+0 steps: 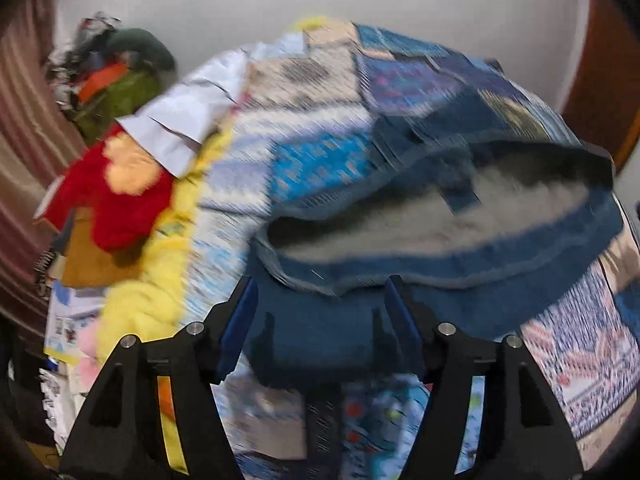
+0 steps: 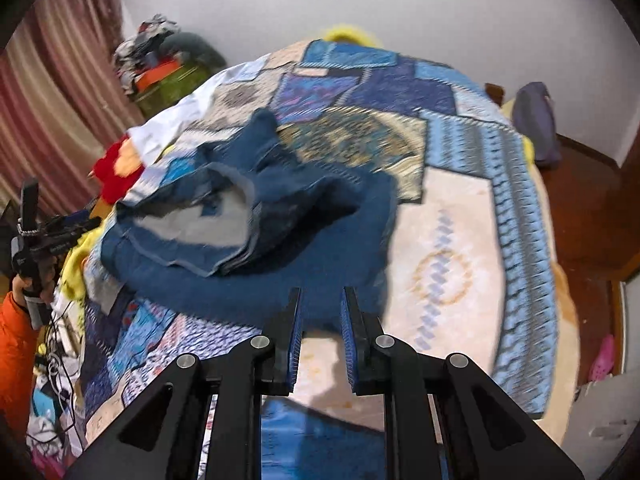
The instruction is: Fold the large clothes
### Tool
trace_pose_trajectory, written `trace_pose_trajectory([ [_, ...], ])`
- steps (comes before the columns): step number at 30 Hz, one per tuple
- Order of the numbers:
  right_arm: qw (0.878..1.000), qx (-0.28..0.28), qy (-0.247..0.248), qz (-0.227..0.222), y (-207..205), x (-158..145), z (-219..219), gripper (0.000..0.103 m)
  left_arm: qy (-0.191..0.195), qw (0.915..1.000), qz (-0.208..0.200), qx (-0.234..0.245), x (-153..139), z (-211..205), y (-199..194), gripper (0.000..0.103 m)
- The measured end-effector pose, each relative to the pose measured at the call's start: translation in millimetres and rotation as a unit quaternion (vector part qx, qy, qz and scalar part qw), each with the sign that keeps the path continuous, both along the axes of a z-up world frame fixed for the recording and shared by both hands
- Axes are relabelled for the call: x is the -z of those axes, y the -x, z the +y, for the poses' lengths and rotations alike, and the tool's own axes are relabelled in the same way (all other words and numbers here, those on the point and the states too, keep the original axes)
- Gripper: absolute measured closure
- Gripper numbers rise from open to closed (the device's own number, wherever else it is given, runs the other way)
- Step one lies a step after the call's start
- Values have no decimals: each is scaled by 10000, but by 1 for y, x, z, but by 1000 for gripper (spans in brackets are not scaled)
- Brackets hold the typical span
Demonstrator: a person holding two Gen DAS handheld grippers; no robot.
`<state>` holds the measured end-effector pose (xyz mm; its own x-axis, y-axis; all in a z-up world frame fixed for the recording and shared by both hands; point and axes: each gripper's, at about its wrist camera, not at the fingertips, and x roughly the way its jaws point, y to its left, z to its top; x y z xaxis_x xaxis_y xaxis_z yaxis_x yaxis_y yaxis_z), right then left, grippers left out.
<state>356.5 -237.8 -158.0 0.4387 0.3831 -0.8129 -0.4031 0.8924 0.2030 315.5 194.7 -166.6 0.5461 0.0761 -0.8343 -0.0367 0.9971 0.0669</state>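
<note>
Across the middle of both views, blue jeans (image 2: 248,236) lie bunched on the patchwork bedspread (image 2: 460,264), waistband gaping. At bottom centre, the left gripper (image 1: 320,292) stands wide, denim between its pads but unpinched. The right gripper (image 2: 322,300) stands narrow, its jaws gripping nothing.
</note>
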Motion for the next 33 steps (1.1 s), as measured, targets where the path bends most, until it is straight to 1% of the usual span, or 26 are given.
trace_pose_trajectory([
  [1, 10000, -54, -11, 23, 1, 4, 6, 89, 19, 10000, 78, 42, 6, -5, -1, 38],
  [3, 9998, -153, 36, 81, -1, 15, 21, 89, 18, 9993, 350, 153, 28, -19, -9, 38],
  [5, 9995, -221, 93, 182, -8, 26, 35, 89, -100, 9984, 520, 172, 45, -30, -18, 38],
  [7, 9990, -305, 109, 297, -16, 37, 49, 89, -329, 9982, 445, 212, 52, -38, -27, 37],
  [10, 9984, -469, 304, 120, -28, 42, 66, 89, -542, 9973, 366, 341, 57, -44, -47, 37],
  [11, 9979, -563, 319, 58, -34, 41, 70, 89, -573, 9969, 400, 354, 58, -44, -57, 37],
  [12, 9971, -704, 279, 89, -46, 42, 74, 89, -592, 9965, 461, 355, 60, -41, -70, 37],
  [14, 9964, -779, 236, 234, -67, 44, 79, 89, -547, 9964, 592, 268, 63, -34, -92, 37],
  [16, 9977, -600, 231, 219, -95, 43, 80, 89, -344, 9970, 677, 155, 61, -21, -115, 38],
  [17, 9992, -351, 191, 90, -113, 41, 77, 89, -271, 9975, 656, -22, 57, -10, -130, 39],
  [18, 9998, -80, 153, -36, -126, 38, 71, 89, -233, 9976, 641, -125, 55, -4, -137, 39],
  [19, 9997, 188, 112, -135, -137, 36, 65, 89, -206, 9976, 579, -310, 51, 5, -146, 39],
  [21, 9949, 977, 76, -248, -163, 35, 44, 89, -439, 9944, 420, -861, 42, 25, -159, 39],
  [22, 9928, 1174, 110, -231, -169, 36, 38, 89, -466, 9909, 333, -1219, 35, 40, -164, 39],
  [23, 9900, 1391, 146, -178, -176, 36, 31, 89, -386, 9888, 259, -1418, 28, 51, -164, 39],
  [24, 9893, 1447, 121, -146, -178, 36, 27, 89, -312, 9880, 203, -1496, 24, 58, -162, 39],
  [26, 9905, 1368, 21, -153, -174, 33, 23, 89, -78, 9882, -50, -1526, 6, 72, -150, 39],
  [28, 9939, 1067, 130, -261, -162, 27, 34, 89, -48, 9901, -239, -1382, -8, 74, -134, 39],
  [30, 9963, 723, 292, -361, -148, 22, 50, 89, -83, 9929, -245, -1165, -16, 68, -119, 39],
  [33, 9978, 19, 450, -477, -123, 17, 88, 89, -40, 9973, -188, -708, -21, 50, -101, 38],
])
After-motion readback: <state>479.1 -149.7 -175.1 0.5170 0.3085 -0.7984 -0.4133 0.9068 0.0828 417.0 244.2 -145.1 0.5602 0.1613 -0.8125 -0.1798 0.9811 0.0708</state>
